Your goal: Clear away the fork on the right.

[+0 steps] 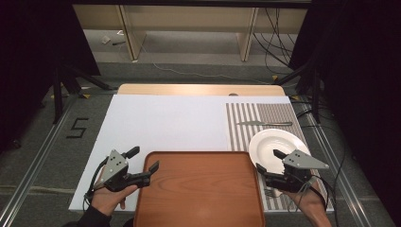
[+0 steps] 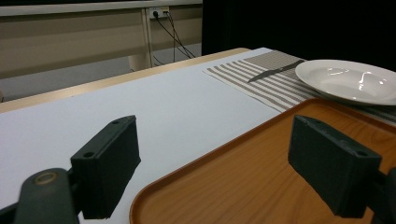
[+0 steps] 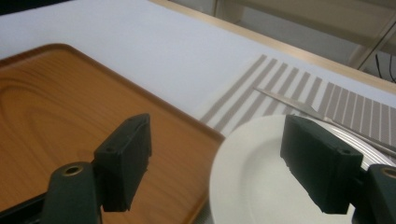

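A brown wooden tray lies at the near middle of the white table cover. To its right, a white plate rests on a striped placemat, with a knife beyond it. My left gripper is open, its jaws astride the tray's far left corner. My right gripper is open too, spanning the tray's right edge and the plate's rim. Neither holds anything. Part of a fork peeks out under the right gripper.
The plate, knife and placemat lie ahead and right of the left gripper. The knife crosses the placemat past the plate. Beyond the table are shelf legs, floor cables and black curtains on both sides.
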{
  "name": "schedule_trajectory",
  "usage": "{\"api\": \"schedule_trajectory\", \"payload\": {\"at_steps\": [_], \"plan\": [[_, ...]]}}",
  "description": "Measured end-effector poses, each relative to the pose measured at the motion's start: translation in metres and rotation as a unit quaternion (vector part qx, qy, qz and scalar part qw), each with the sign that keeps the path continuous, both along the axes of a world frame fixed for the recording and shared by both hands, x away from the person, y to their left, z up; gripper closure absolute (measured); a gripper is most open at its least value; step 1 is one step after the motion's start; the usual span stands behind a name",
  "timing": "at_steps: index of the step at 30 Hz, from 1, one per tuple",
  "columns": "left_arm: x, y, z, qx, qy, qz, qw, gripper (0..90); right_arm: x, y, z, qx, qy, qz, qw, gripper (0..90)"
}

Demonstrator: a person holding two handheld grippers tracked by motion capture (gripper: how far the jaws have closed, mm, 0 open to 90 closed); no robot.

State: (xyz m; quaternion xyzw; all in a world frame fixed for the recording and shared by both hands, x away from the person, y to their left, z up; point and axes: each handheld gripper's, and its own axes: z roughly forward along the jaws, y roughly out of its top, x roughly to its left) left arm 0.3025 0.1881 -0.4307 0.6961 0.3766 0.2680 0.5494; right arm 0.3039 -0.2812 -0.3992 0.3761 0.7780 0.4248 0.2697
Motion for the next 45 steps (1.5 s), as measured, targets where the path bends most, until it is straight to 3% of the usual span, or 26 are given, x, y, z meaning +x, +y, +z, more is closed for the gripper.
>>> {"api": "schedule_trajectory", "payload": {"at_steps": [13,17,28,38,45], "plan": [[0.000,0.001,0.000,0.005,-0.001,0.002,1.0000,16.2,-0.003,-0.018,-0.005,-0.034,0.036,-0.013,0.9987,25.4],[0.000,0.001,0.000,0.003,-0.003,0.001,1.0000,16.3,-0.006,-0.026,-0.009,-0.051,0.057,-0.024,0.9967,25.6],[0.000,0.000,0.000,0.006,-0.005,0.000,1.0000,16.2,-0.014,-0.045,-0.017,-0.066,0.098,-0.039,0.9923,25.8],[0.001,-0.001,0.000,0.010,-0.007,-0.002,0.9999,16.3,-0.020,-0.055,-0.026,-0.101,0.144,-0.041,0.9836,25.8],[0.001,-0.001,0.000,0.013,-0.007,-0.003,0.9999,16.3,-0.020,-0.059,-0.029,-0.108,0.164,-0.045,0.9794,25.9]]}}
